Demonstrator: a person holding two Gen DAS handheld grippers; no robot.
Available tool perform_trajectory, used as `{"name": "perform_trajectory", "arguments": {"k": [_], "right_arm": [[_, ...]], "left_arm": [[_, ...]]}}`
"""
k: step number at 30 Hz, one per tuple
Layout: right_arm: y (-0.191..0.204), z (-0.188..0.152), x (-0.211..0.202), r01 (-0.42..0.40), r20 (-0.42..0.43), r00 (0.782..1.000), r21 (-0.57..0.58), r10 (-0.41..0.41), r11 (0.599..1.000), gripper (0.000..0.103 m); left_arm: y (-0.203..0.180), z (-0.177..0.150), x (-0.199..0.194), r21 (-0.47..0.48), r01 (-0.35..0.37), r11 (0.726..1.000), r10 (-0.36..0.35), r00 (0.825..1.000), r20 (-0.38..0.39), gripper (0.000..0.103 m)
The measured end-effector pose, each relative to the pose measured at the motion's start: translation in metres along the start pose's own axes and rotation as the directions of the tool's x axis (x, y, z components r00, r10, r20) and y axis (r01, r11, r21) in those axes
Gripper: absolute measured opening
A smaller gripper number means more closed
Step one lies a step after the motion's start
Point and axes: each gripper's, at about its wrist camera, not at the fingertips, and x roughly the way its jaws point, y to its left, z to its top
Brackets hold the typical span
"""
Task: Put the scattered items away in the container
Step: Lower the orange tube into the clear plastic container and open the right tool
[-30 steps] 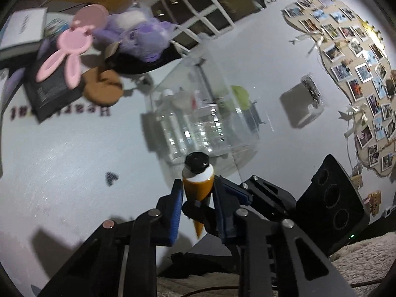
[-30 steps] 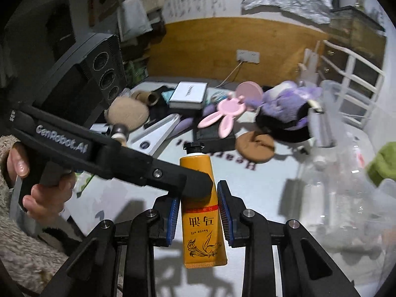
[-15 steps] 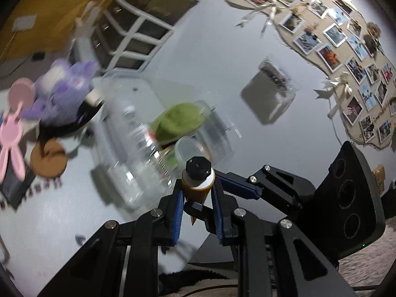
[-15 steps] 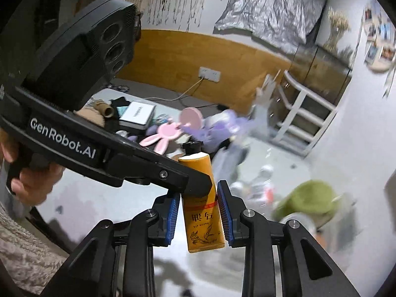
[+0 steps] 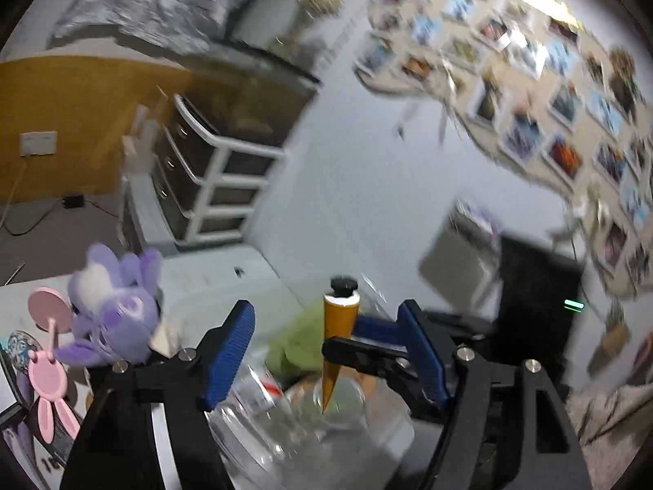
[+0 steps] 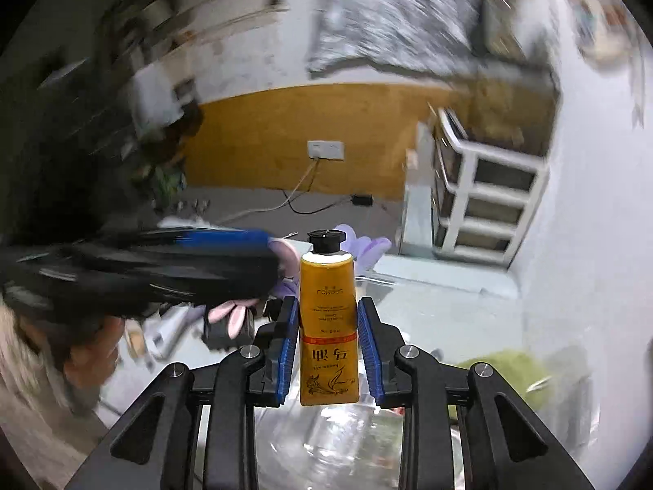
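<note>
An orange tube with a black cap (image 6: pixel 328 326) stands upright between the blue pads of my right gripper (image 6: pixel 328 343), which is shut on it above the clear plastic container (image 6: pixel 347 445). In the left wrist view the same tube (image 5: pixel 340 326) shows edge on, held by the right gripper's fingers (image 5: pixel 367 357). My left gripper (image 5: pixel 326 351) is open wide, its pads well apart from the tube. The container (image 5: pixel 285 420) lies below, holding clear bottles and a green item (image 5: pixel 294 347).
A purple plush toy (image 5: pixel 112 314) and a pink rabbit-shaped mirror (image 5: pixel 49 363) lie on the white table at the left. White drawers (image 5: pixel 200 188) stand behind. A black speaker (image 5: pixel 534 294) stands at the right. Both views are blurred.
My left gripper has opened and let go of the tube, which my right gripper now holds alone. Both grippers have swung up over the container.
</note>
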Motion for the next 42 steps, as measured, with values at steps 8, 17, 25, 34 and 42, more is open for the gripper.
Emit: {"name": "perform_trajectory", "arguments": {"k": [8, 17, 25, 34, 42], "right_arm": [[-0.043, -0.023, 0.103, -0.005, -0.248, 0.965, 0.313, 0.087, 0.950, 0.030], [-0.046, -0.017, 0.130, 0.078, -0.293, 0.956, 0.229, -0.008, 0.970, 0.030], [-0.093, -0.024, 0.137, 0.252, -0.463, 0.868, 0.098, -0.180, 0.963, 0.030], [-0.101, -0.041, 0.151, 0.332, -0.530, 0.806, 0.035, -0.264, 0.943, 0.084], [-0.094, -0.005, 0.106, 0.330, -0.383, 0.884, 0.102, -0.269, 0.939, 0.085]], "left_arm": [[0.072, -0.020, -0.022, -0.171, -0.136, 0.976, 0.143, 0.989, 0.027, 0.072], [0.111, -0.064, -0.037, -0.269, -0.231, 0.935, 0.229, 0.973, -0.038, 0.072], [0.122, -0.081, -0.035, -0.308, -0.238, 0.921, 0.229, 0.971, -0.064, 0.072], [0.120, -0.081, -0.033, -0.304, -0.232, 0.924, 0.222, 0.973, -0.069, 0.072], [0.116, -0.083, -0.035, -0.301, -0.236, 0.924, 0.226, 0.972, -0.067, 0.072]]}}
